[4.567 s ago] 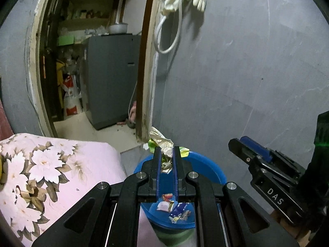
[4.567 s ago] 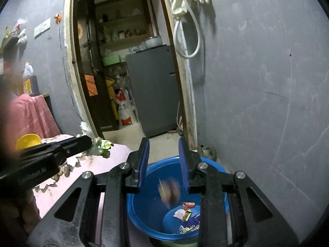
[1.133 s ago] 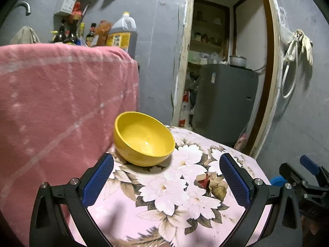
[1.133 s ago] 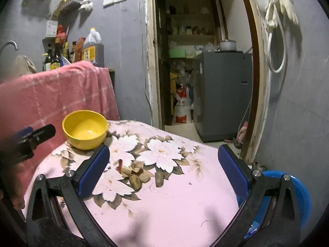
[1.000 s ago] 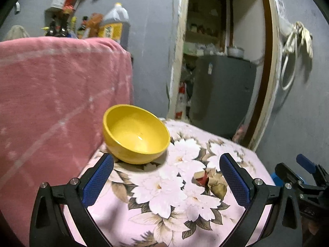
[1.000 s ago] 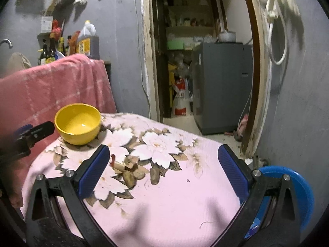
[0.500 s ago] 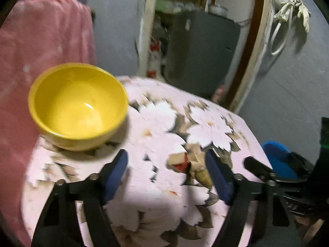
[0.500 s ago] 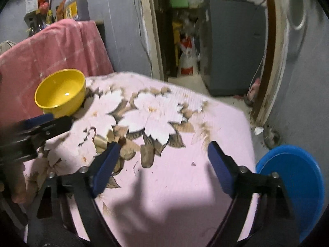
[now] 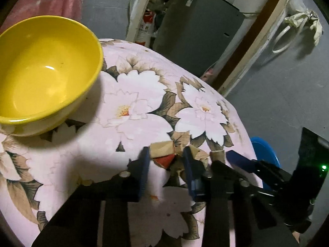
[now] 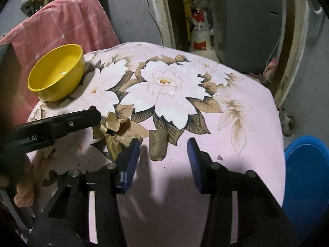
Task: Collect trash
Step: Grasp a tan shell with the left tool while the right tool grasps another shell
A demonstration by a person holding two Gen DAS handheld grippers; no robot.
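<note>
Near the table's point(image 9: 131, 127) right edge: left gripper point(image 9: 165, 160) closing around the red-and-tan scrap point(image 9: 163, 154), right gripper point(image 10: 163, 150) closing around the brown scrap point(image 10: 157, 145), apparently untouched. Risk: neighbouring scraps dragged along, dropped short of the blue tub point(image 10: 306, 170).

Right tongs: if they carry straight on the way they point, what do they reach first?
Probably the brown crumpled paper scrap lying on the pink floral tablecloth. It sits just ahead, between the closing jaws of the right tongs, nearer the left finger. Nothing is gripped yet, and depth is uncertain.
</note>
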